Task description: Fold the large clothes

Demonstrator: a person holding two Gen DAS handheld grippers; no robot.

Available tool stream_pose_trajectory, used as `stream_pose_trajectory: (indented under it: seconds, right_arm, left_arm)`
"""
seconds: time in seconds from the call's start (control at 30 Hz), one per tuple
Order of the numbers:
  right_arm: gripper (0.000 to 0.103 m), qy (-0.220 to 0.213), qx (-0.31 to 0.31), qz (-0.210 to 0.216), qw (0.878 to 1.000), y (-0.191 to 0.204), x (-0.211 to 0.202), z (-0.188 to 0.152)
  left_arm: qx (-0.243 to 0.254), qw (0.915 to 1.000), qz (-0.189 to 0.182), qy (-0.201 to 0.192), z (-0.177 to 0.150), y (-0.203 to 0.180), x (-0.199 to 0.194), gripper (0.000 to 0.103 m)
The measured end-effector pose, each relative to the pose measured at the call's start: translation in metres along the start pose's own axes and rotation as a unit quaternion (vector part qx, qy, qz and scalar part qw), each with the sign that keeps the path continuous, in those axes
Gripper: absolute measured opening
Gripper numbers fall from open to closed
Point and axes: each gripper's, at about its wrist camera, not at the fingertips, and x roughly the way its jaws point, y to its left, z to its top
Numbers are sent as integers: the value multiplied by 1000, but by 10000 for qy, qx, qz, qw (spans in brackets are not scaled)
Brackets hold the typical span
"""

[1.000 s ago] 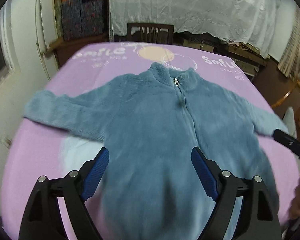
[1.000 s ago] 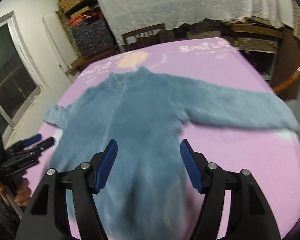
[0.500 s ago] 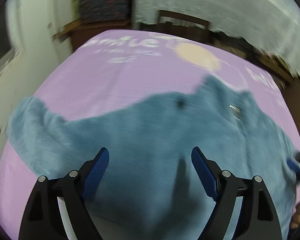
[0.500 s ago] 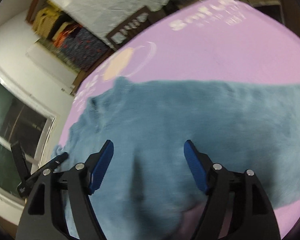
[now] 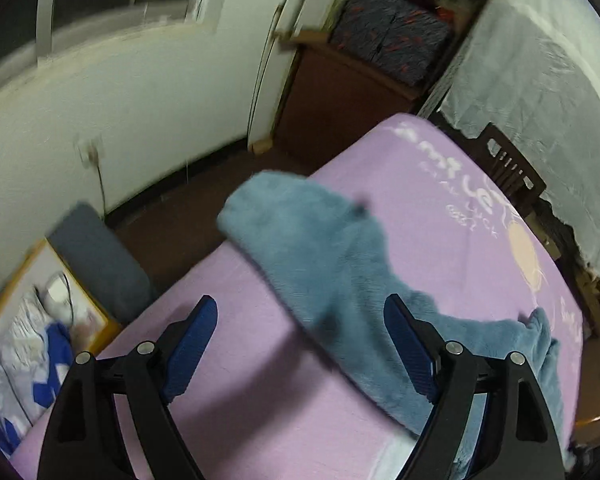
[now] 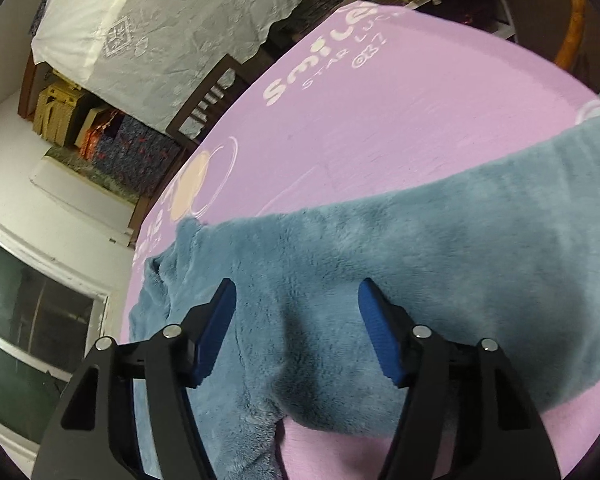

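Blue fleece point(image 6: 380, 272) lies spread flat on the purple worktop point(image 6: 400, 92), sleeves out ready for folding; left gripper point(image 5: 300, 344), jaws wide & empty, aims at the left sleeve, while right gripper point(image 6: 296, 332), jaws just narrowing yet gripping nothing, hovers over the right underarm.

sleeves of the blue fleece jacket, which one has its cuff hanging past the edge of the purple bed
The sleeve in the left wrist view: its cuff overhangs the purple bed. The other sleeve lies flat on the cover.

Fluffy blue fleece jacket point(image 6: 400, 264), matt lilac printed cloth cover point(image 6: 400, 92) — lacy white drape point(image 6: 172, 28), dark wooden chair point(image 5: 508, 168)
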Motion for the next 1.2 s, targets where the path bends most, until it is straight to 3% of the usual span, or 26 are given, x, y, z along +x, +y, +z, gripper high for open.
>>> stream_pose_trajectory:
  seconds: [0.07,0.17,0.27,0.37,0.4,0.43,0.5,0.67,0.77,0.83,0.97,1.03,1.1,1.2]
  right_arm:
    - [65,-2,-29,-28,10000,0,-5,5]
    - [65,-26,-114,-106,9999,2,-5,2]
    - [65,-36,-149,-140,9998,3,-6,2]
    - [65,-45,-186,-175,9997,5,-5,1]
    - [65,-51,-190,-187,9996,6,-5,1]
    - [65,-52,-189,-195,9996,7,-4,1]
    - [65,-49,-187,-194,9996,7,-5,0]
    - [65,-45,-258,-284,9993,10,-4,-1]
    - [65,-25,-328,-391,9987,13,-2,-2]
    - [65,-22,-429,-486,9979,16,-1,-4]
    - [65,-51,-542,-571,9969,19,-2,-6]
    - [65,-79,-472,-457,9978,19,-6,-6]
    - [65,-139,-469,-336,9982,20,-10,-6]
    - [65,-159,-591,-310,9976,26,-11,-7]
  left_arm:
    - [-179,9995,-171,179,3,4,12,84]
    - [43,9998,-178,45,8,-8,16,81]
    - [148,9998,-166,23,11,-19,29,70]
    - [199,9996,94,-172,13,-26,37,47]
    - [194,9995,155,-199,14,-26,38,24]
    - [183,9995,165,-197,14,-25,38,13]
    - [19,9994,156,-320,13,-16,29,11]
    - [2,9948,517,-882,-25,6,-29,11]
    - [370,9886,1059,-1000,-42,5,-33,31]
    - [409,9835,1413,-1050,-42,9,-31,55]
    - [-73,9881,1011,-1161,-31,24,-50,59]
    - [-10,9908,714,-1149,-31,17,-57,59]
    - [536,9907,624,-1084,-36,-11,-56,59]
    - [1465,9824,677,-944,-56,-64,-46,60]
